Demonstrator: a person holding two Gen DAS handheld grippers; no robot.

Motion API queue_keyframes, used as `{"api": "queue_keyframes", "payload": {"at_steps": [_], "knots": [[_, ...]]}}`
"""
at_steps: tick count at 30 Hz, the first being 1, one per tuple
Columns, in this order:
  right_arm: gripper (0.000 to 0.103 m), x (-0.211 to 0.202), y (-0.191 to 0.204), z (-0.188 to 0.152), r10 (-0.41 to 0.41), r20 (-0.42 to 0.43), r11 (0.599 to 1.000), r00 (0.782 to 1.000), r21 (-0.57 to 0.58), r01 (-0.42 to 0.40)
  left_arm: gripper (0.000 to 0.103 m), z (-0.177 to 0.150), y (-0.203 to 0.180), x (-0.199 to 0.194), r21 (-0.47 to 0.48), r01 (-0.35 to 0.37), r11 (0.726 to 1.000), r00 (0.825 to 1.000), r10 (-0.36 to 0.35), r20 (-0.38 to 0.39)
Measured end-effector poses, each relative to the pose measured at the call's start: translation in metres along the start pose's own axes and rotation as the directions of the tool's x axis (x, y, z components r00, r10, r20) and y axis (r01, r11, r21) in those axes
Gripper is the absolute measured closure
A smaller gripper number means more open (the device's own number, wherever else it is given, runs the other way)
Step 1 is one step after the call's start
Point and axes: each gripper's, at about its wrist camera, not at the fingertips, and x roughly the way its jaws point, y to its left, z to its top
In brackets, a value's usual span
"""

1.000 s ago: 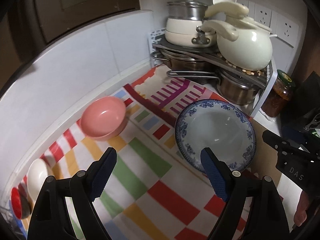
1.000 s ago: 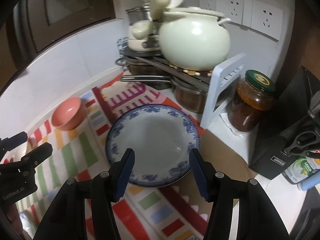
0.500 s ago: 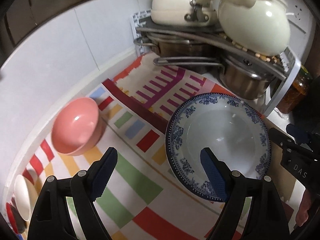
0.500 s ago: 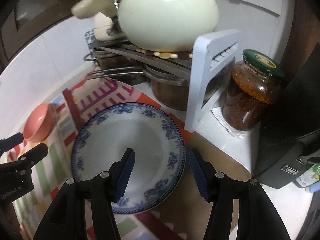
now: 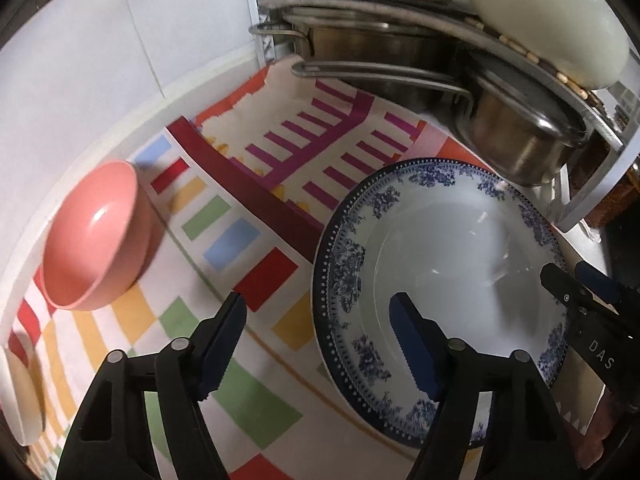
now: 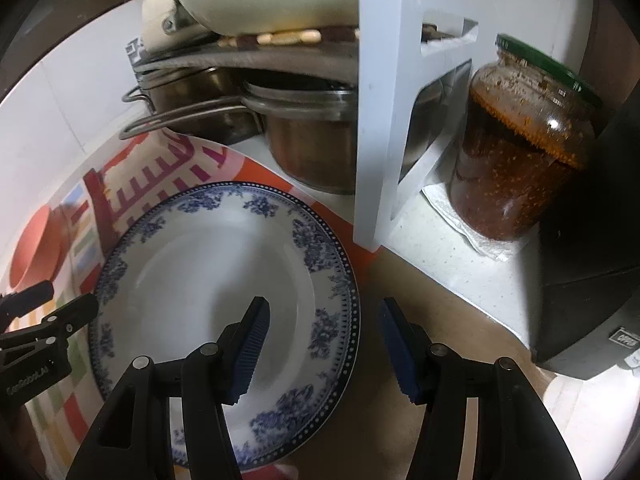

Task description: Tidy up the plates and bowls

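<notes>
The plate [image 5: 460, 264], round glossy white china with a blue floral rim, lies flat on the checked cloth [image 5: 224, 272], filling the left wrist view from 3 to 5 o'clock and the right wrist view from 7 to 9 o'clock. The left gripper [image 5: 320, 340] straddles its left rim with jaws closing, one ribbed blue pad over the plate, the other over cloth, neither pressing it. The right gripper [image 6: 322, 344] straddles the right rim, jaws apart and gripping nothing. Only the left view shows the whole smooth pink bowl [image 5: 94, 236] at 9 o'clock and a cream dish [image 5: 18, 396] at the 8 o'clock edge. Only the right view shows the glass jar [image 6: 520, 160] of dark red paste with a green lid at 2 o'clock, on paper beside the white rack [image 6: 384, 120]. Both show steel pots [image 5: 520, 136] under the rack.
</notes>
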Motion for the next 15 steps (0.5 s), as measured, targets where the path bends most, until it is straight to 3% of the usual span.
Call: {"api": "queue_keyframes", "payload": {"at_steps": [15], "knots": [[0.046, 0.023, -0.001, 0.001, -0.008, -0.005, 1.000, 1.000, 0.015, 0.008, 0.043, 0.004, 0.002, 0.022, -0.021, 0.039, 0.999, 0.999, -0.039, -0.034]]}}
